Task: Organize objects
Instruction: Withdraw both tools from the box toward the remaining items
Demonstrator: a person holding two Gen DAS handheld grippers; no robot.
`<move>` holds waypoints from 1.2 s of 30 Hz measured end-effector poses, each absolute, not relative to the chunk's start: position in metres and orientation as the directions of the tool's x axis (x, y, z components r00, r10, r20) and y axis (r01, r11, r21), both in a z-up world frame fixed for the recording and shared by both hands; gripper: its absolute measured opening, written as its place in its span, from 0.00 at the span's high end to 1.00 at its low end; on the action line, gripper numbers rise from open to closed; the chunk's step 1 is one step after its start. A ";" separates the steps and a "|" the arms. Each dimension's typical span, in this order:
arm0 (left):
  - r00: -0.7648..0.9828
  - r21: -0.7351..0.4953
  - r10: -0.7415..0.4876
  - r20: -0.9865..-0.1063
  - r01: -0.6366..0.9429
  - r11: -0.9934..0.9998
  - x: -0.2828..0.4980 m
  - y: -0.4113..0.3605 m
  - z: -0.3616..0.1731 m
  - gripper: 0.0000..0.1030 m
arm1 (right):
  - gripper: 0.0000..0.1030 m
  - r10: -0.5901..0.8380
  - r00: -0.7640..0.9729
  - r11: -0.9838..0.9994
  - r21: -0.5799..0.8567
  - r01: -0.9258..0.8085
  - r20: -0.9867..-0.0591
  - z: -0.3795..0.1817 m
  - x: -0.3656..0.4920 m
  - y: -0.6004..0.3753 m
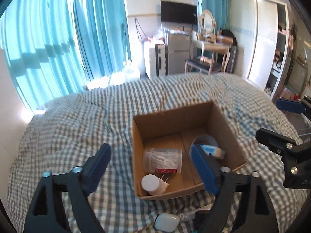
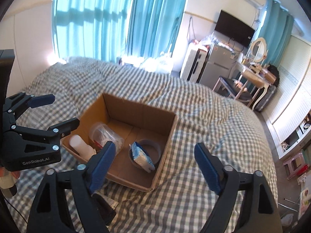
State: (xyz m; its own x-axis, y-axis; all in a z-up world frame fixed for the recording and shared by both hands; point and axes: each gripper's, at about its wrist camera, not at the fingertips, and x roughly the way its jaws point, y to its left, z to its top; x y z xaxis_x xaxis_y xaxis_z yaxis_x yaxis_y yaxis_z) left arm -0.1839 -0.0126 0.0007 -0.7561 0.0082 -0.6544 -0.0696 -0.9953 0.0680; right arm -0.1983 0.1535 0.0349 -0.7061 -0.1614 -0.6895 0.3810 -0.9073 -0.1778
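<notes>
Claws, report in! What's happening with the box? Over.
Left claw open, empty. Right claw open, empty. Cardboard box holds four items. Pale blue case waits outside on bed.

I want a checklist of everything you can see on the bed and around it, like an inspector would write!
Surface: checked bedspread, rumpled.
Job's things: open cardboard box on the bed holds a clear tub of floss picks, a white-capped bottle lying down, a tape roll and a blue-and-white packet.
Clutter: pale blue case and a tube on the bedspread, outside the box.
Grippers: left gripper and right gripper both open, holding nothing.
Cables: wires hang on the far wall by the TV.
Surroundings: teal curtains, fridge, dressing table with mirror.
</notes>
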 end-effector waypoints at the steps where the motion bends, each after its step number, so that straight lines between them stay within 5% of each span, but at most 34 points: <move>1: -0.769 0.071 0.003 -0.639 -0.062 -0.996 -0.177 -0.014 0.009 0.06 | 0.13 -0.164 -0.719 -0.909 -0.180 0.375 -0.675 0.043 -0.191 0.155; 21: -0.874 0.038 -0.031 -0.485 0.015 -0.999 -0.052 -0.025 0.095 0.01 | 0.03 -0.232 -0.837 -0.941 -0.104 0.322 -0.496 0.130 -0.064 0.181; 29: -0.868 0.020 -0.066 -0.491 0.064 -0.998 -0.041 -0.024 0.065 0.01 | 0.03 -0.200 -0.871 -0.964 -0.069 0.257 -0.449 0.093 -0.044 0.184; 36: -0.815 0.035 -0.084 -0.573 0.078 -0.996 -0.056 -0.022 0.002 0.01 | 0.03 -0.238 -0.813 -0.959 -0.002 0.282 -0.531 0.033 -0.062 0.186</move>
State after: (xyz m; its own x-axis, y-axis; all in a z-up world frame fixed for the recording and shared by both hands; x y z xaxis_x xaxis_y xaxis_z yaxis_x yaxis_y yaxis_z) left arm -0.0561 -0.0224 0.0023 -0.8154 -0.0841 -0.5727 0.0779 -0.9963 0.0354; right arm -0.0621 0.1862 0.0334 -0.8133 -0.2381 -0.5309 0.2819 -0.9594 -0.0016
